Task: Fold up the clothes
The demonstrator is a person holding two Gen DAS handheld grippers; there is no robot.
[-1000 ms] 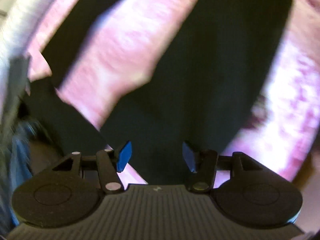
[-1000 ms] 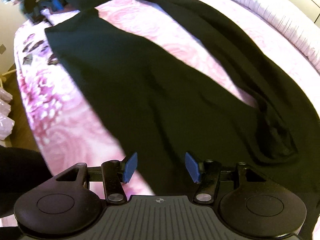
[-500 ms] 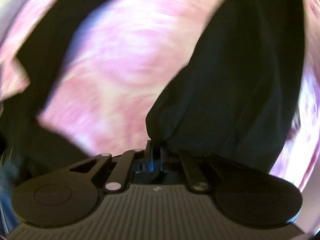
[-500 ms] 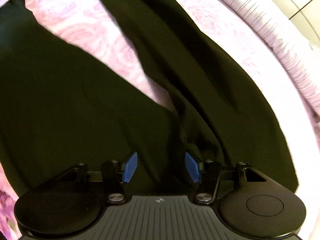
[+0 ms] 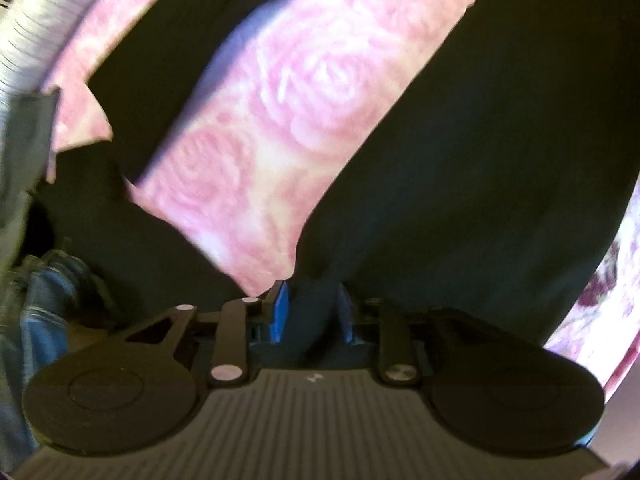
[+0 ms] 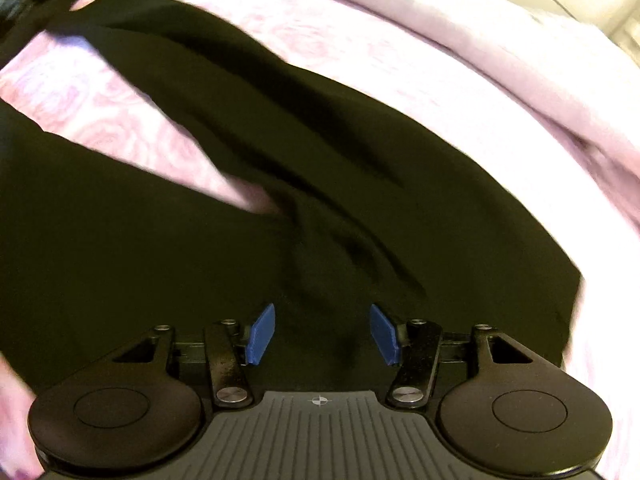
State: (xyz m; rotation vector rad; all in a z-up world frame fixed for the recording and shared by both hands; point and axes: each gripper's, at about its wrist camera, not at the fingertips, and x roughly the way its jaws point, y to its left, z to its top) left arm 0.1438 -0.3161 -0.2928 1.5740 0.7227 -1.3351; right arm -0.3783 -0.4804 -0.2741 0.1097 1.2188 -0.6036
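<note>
Black fabric, the trousers [image 5: 460, 168], spreads across the pink rose-print bed [image 5: 288, 92]. Left gripper [image 5: 310, 312]: jaws narrowly parted, a bunch of trouser fabric between the blue pads. Right gripper [image 6: 322, 334]: jaws wide apart, holding nothing, over the trousers [image 6: 360, 200] at lower centre.

It was a bedroom in a home. A big bed had a pink rose bedspread [image 5: 304, 92]. Black clothes [image 6: 360, 184] lay on it, and blue jeans [image 5: 44, 304] sat at nine o'clock.
</note>
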